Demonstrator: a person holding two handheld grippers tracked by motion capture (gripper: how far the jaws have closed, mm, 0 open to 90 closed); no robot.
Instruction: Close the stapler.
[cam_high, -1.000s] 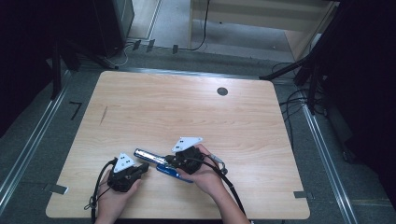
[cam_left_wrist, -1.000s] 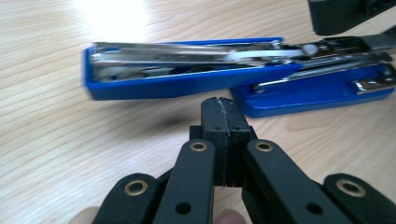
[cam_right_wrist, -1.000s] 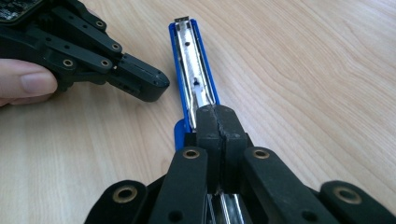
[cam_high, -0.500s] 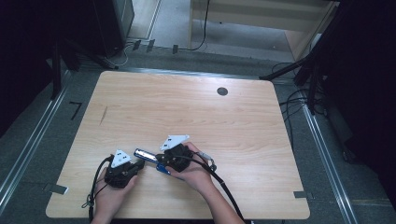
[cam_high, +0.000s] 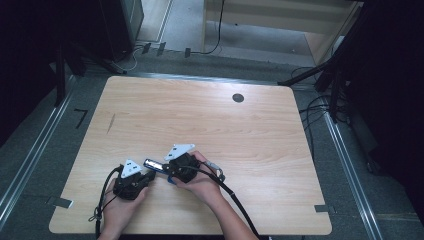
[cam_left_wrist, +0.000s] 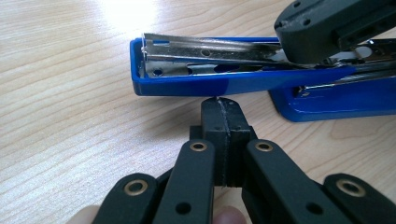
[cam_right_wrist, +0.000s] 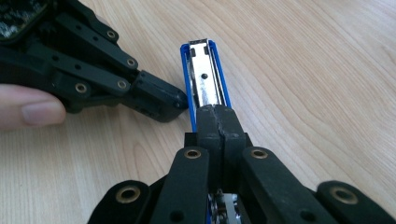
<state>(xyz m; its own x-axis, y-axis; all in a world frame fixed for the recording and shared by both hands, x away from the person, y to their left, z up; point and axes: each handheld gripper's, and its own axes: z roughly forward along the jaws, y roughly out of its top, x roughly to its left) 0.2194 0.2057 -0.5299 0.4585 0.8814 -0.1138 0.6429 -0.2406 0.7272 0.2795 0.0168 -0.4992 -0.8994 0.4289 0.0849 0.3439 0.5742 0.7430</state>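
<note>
Blue stapler (cam_high: 159, 166) lies opened, lower centre of bench (cam_high: 210, 125). My right gripper (cam_right_wrist: 218, 112), jaws clenched empty, presses its metal tray down; left gripper (cam_left_wrist: 223, 103), jaws clenched empty, braces its side, likely steadying it.

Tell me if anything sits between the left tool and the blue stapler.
Nothing visible does. The left tool, its jaws shut, points at the side of the blue stapler with bare table around it. The right tool, also shut, rests on the stapler's metal top.
</note>
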